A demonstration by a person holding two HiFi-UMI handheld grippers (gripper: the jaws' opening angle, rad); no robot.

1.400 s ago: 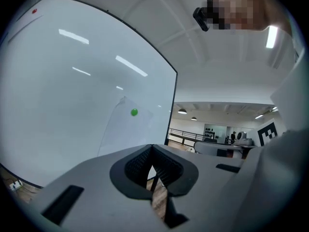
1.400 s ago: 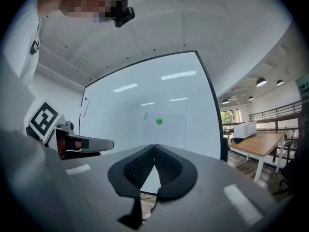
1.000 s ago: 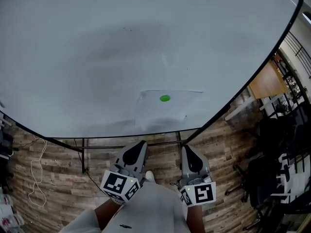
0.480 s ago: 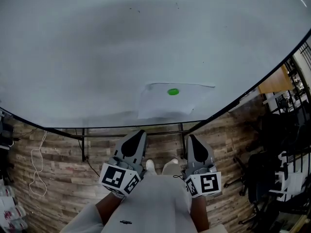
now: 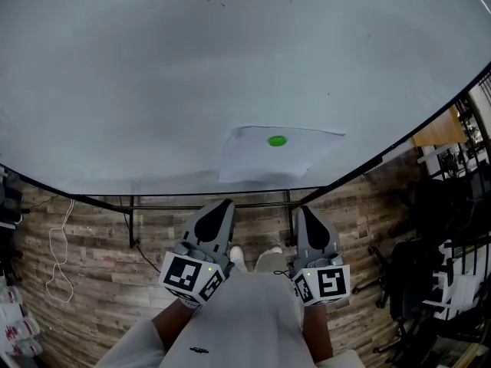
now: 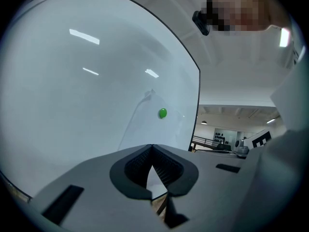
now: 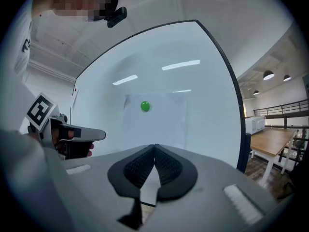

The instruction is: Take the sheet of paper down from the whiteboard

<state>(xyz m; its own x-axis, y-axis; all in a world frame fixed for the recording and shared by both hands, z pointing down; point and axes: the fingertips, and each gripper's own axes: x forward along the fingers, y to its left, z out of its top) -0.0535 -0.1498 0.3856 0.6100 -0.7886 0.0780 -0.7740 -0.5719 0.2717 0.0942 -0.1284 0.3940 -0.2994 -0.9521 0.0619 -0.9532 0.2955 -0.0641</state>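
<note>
A white sheet of paper point(image 5: 268, 158) hangs near the lower right of the whiteboard point(image 5: 153, 83), pinned by a round green magnet point(image 5: 277, 140). In the right gripper view the sheet of paper point(image 7: 159, 117) and green magnet point(image 7: 145, 106) lie straight ahead; in the left gripper view the green magnet point(image 6: 162, 113) sits ahead and to the right. My left gripper point(image 5: 222, 207) and right gripper point(image 5: 304, 212) are both shut and empty, held side by side below the board's bottom edge, short of the paper.
The whiteboard stands on a black metal frame point(image 5: 132, 222) over a wood-plank floor point(image 5: 92, 282). Black chairs point(image 5: 430, 267) and a wooden table point(image 5: 441, 133) are at the right. A white cord point(image 5: 57, 267) lies on the floor at the left.
The head view has drifted, so the paper and magnet sit slightly higher and further right. Both grippers stay shut and empty below the board, the right one a little lower.
</note>
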